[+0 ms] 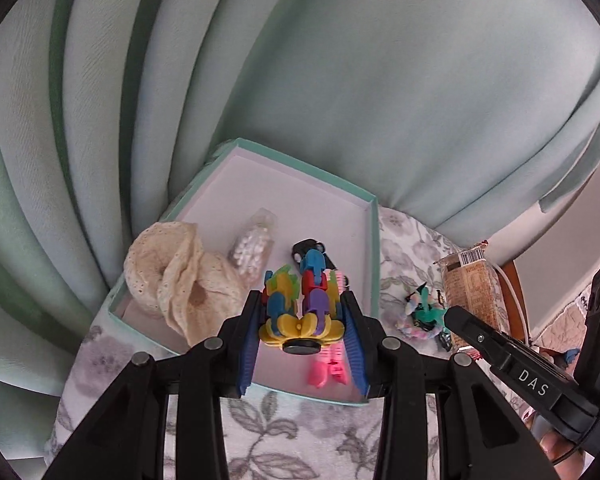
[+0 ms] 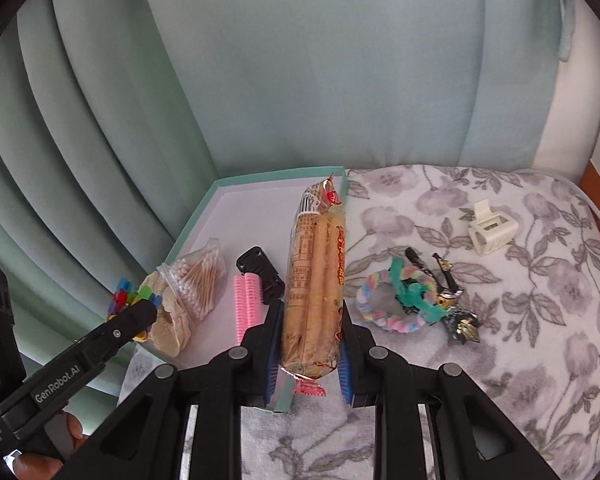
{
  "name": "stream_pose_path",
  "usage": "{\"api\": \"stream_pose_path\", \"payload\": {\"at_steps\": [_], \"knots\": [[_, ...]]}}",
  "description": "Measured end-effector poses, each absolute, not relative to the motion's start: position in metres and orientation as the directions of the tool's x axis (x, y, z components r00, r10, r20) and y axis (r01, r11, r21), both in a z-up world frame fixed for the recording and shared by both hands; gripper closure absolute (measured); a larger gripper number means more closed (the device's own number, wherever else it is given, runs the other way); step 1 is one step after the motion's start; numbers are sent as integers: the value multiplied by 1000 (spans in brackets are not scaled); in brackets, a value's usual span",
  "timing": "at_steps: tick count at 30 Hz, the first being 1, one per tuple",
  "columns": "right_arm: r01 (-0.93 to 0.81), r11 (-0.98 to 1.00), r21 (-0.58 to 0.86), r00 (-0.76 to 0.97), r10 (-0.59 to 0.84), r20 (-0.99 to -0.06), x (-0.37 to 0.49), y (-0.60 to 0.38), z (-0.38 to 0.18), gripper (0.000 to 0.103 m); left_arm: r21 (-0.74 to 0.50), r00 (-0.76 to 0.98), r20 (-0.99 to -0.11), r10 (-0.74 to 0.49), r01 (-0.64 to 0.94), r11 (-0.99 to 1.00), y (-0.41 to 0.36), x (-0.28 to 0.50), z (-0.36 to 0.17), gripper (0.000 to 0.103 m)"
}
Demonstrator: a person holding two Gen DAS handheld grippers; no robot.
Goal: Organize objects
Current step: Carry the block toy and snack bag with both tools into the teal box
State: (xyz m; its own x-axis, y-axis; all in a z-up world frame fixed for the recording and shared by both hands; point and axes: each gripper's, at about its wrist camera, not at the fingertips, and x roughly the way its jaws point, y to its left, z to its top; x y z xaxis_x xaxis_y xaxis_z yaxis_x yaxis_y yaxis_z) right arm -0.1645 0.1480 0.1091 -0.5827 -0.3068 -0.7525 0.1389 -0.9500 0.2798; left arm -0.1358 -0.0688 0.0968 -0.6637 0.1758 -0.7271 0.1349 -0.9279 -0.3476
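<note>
Right gripper (image 2: 310, 344) fingers (image 2: 273, 344) clamp biscuit packet (image 2: 314, 280) above teal box (image 2: 198, 216).

Your left tool (image 1: 302, 330) is matt black plastic with ribbed blue pads, and dull metal pins show at its joints. Between its pads you hold a toy of interlocking blocks (image 1: 300, 304) in smooth, slightly glossy plastic. Your right tool (image 2: 309, 344) clamps a snack packet (image 2: 314, 276) whose film wrapper is shiny and crinkled. The shallow box (image 1: 332, 184) looks like matt cardboard, pale inside with a teal rim. In it lie a rough, open-weave lace cloth (image 1: 176, 280), a clear plastic bag of cotton swabs (image 2: 198, 280) and a ridged pink plastic comb (image 2: 246, 304). The bed cover (image 2: 520, 300) is soft, fuzzy printed fabric. The curtain (image 2: 300, 72) is smooth matt cloth.
</note>
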Motion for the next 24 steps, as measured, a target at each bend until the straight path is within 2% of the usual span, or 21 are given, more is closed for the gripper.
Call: {"api": "stream_pose_path", "payload": {"at_steps": [8, 13, 24], "knots": [[184, -952, 246, -520, -307, -798, -178, 115, 83, 78, -364, -630, -749, 206, 131, -922, -75, -137, 74, 64], [192, -953, 233, -482, -298, -824, -180, 107, 64, 77, -326, -586, -786, 197, 123, -937, -67, -142, 57, 64], [208, -952, 224, -452, -297, -841, -184, 95, 50, 77, -330, -539, -815, 211, 132, -935, -68, -151, 39, 64]]}}
